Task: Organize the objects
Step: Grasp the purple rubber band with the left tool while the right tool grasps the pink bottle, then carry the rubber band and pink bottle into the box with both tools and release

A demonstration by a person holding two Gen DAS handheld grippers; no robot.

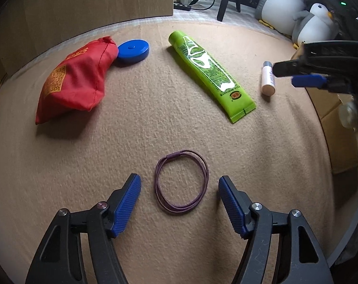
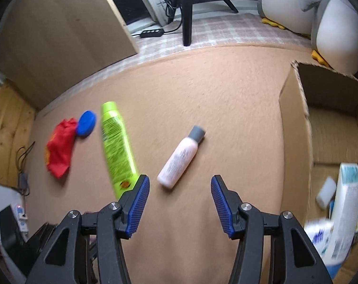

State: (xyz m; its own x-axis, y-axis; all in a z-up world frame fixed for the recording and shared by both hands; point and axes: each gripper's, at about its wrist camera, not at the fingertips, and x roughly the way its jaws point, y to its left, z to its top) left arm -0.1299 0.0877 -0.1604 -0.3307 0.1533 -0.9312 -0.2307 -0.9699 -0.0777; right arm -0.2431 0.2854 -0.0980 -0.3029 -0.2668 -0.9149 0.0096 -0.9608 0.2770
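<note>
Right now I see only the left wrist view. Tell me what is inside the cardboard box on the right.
Observer: The cardboard box is open on top and holds a tall white container and a small white block.
Operator: Report the right claw's state.
Observer: The right claw is open, with nothing pressed between its pads.
Operator: Place the pink bottle relative to it.
Observer: The pink bottle lies flat ahead of the claw, grey cap at the far end, and no pad touches it.
</note>
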